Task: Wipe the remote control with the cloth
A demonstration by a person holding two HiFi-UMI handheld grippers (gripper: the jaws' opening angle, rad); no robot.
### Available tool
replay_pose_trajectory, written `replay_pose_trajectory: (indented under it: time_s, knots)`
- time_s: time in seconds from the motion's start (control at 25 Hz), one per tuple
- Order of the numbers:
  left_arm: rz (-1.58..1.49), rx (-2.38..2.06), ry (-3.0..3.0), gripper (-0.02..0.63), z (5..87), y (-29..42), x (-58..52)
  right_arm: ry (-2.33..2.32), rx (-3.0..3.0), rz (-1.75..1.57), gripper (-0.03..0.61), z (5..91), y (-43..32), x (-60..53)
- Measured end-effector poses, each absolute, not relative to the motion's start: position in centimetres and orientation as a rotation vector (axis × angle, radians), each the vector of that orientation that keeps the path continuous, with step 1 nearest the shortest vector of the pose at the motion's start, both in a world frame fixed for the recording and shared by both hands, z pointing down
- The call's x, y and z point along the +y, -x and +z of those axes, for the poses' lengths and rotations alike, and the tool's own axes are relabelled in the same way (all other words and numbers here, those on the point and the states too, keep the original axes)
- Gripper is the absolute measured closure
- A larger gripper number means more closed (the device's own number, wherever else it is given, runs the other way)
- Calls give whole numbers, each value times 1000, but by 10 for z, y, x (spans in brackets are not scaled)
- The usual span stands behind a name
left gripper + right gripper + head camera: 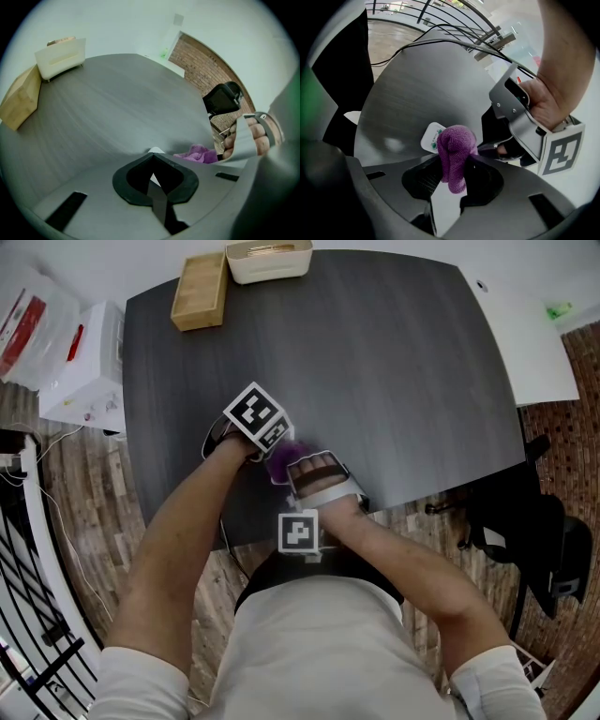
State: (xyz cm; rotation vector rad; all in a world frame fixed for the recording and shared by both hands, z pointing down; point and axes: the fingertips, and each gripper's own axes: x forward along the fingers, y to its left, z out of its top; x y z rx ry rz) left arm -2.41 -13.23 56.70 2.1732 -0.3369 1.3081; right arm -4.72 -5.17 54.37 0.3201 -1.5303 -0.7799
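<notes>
Both grippers work close together over the near edge of the dark grey table (394, 381). My left gripper (274, 448) (153, 155) is shut on the white remote control (431, 137). Only a white sliver of the remote control (154, 151) shows past the left gripper's tips. My right gripper (284, 467) (452, 163) is shut on a bunched purple cloth (457, 154) (280, 459). In the right gripper view the cloth lies against the remote and covers most of it, leaving the end with green buttons showing. In the left gripper view the cloth (198, 153) sits just right of the jaws.
A wooden box (200, 292) and a white bin (269, 259) stand at the table's far edge. A white unit (84, 367) sits left of the table and a black chair (530, 521) to its right. A lighter tabletop (525, 334) adjoins at the far right.
</notes>
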Motion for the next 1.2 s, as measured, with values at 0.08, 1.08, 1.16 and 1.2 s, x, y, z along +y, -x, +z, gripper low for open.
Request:
replay_pose_trajectory:
  time_s: [0.08, 1.08, 1.16, 1.2]
  knots:
    - [1310, -342, -2175, 611, 567, 24, -133, -277, -1519, -764, 459, 548, 46, -44]
    - [1131, -474, -2090, 611, 568, 31, -130, -157, -1659, -476, 459, 546, 14, 19]
    - [1106, -472, -2112, 611, 566, 33, -129, -208, -1666, -440, 459, 542, 3, 12]
    - [1102, -463, -2154, 611, 562, 35, -130, -234, -1669, -422, 459, 540, -2, 9]
